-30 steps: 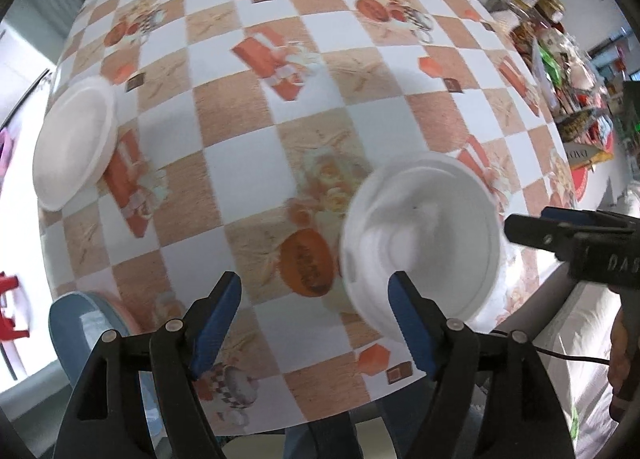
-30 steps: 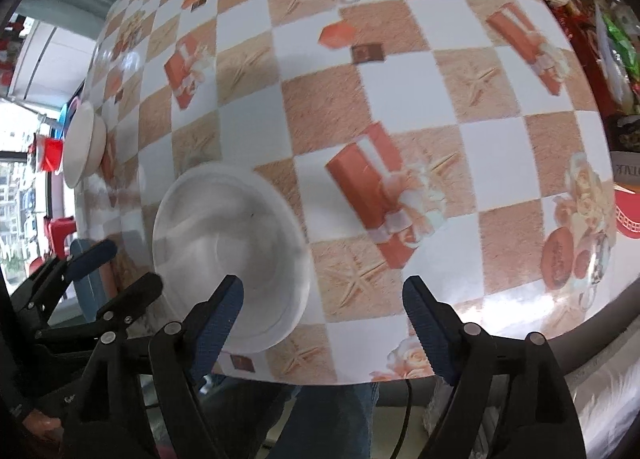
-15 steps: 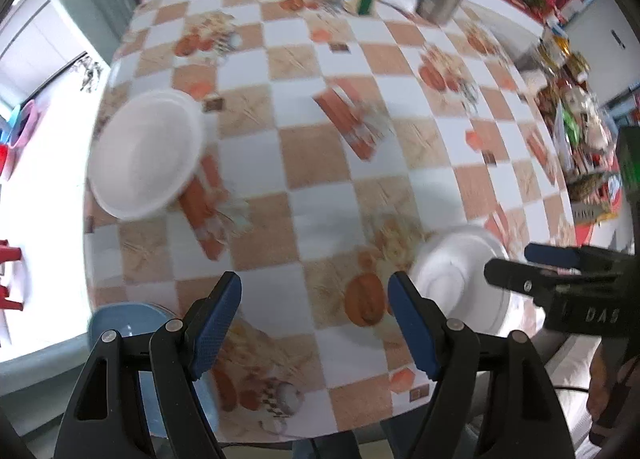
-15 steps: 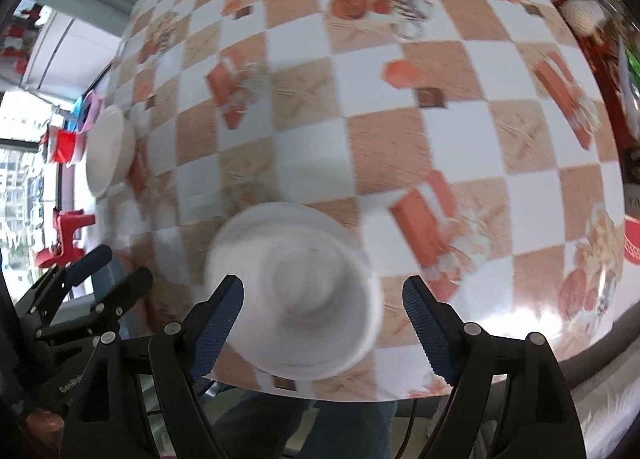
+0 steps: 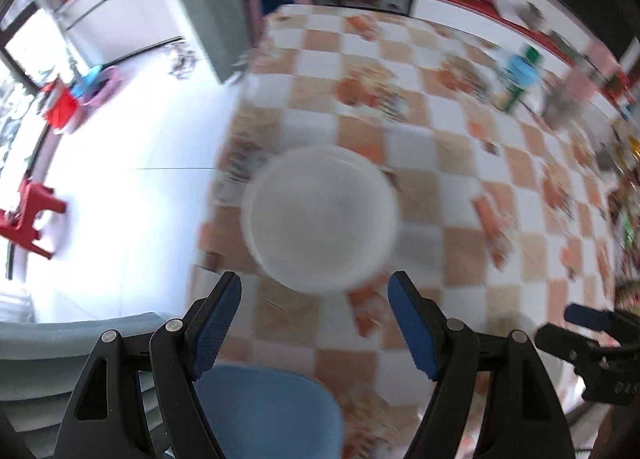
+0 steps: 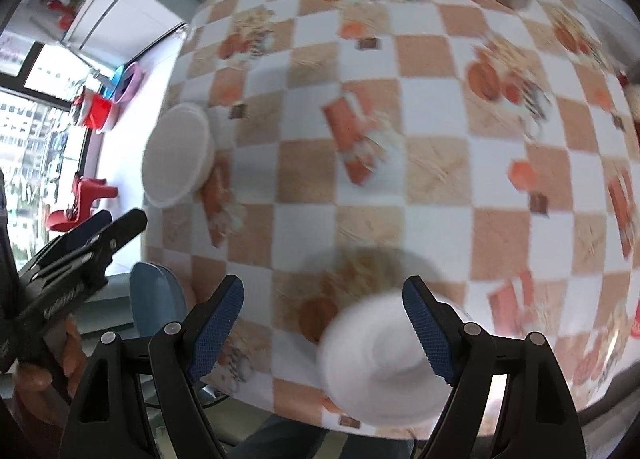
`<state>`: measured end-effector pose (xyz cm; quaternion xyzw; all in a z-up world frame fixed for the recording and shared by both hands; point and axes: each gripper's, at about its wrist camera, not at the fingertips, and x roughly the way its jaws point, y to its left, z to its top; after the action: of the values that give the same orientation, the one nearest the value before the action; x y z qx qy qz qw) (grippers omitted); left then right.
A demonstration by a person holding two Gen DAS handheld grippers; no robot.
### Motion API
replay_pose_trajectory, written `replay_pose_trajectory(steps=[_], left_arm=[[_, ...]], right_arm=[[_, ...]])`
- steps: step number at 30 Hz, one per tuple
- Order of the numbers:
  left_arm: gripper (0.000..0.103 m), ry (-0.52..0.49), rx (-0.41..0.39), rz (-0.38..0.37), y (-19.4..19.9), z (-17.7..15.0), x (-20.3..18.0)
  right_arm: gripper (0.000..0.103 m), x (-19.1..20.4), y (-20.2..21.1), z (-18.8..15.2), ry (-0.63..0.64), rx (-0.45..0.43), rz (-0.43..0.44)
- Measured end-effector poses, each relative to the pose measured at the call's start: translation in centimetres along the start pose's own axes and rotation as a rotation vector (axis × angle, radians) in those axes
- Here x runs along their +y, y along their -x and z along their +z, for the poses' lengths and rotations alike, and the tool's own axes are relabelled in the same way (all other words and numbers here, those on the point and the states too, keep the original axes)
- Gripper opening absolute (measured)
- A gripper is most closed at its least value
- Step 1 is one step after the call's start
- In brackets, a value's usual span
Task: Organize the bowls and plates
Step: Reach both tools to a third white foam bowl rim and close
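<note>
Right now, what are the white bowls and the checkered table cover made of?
The white bowls look like ceramic or hard plastic: plain, smooth, thick-rimmed. Blur leaves it open. The table cover looks like wipeable vinyl: printed squares and pictures, lying flat, with a slight shine near the edge.

Left gripper point(image 5: 314, 323) angled steeply down over the table edge point(image 5: 208, 219), jaws spread wide, nothing between the pads. Right gripper point(image 6: 322, 325) likewise down-tilted over the table's near edge, jaws apart, empty. A hand point(image 6: 44, 363) grips the left gripper's handle.
</note>
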<state>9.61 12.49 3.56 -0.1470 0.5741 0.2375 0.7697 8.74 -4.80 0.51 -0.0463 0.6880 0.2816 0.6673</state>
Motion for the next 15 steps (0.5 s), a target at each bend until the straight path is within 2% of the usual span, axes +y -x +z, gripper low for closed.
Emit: replay_pose_trajectory(steps=[3, 9, 15], left_arm=[[0.079, 0.031, -0.006, 0.023, -0.8, 1.1, 1.6], [0.079, 0.011, 0.017, 0.082, -3.1, 2.6, 2.6], [0.079, 0.019, 0.046, 0.094, -5.3, 3.5, 3.2]], right_arm=[[0.083, 1.4, -0.8, 1.3, 0.013, 0.002, 0.008], [0.083, 4.0, -2.9, 3.5, 0.019, 0.027, 0.036], [0.083, 6.2, -5.3, 5.8, 0.014, 0.049, 0.057]])
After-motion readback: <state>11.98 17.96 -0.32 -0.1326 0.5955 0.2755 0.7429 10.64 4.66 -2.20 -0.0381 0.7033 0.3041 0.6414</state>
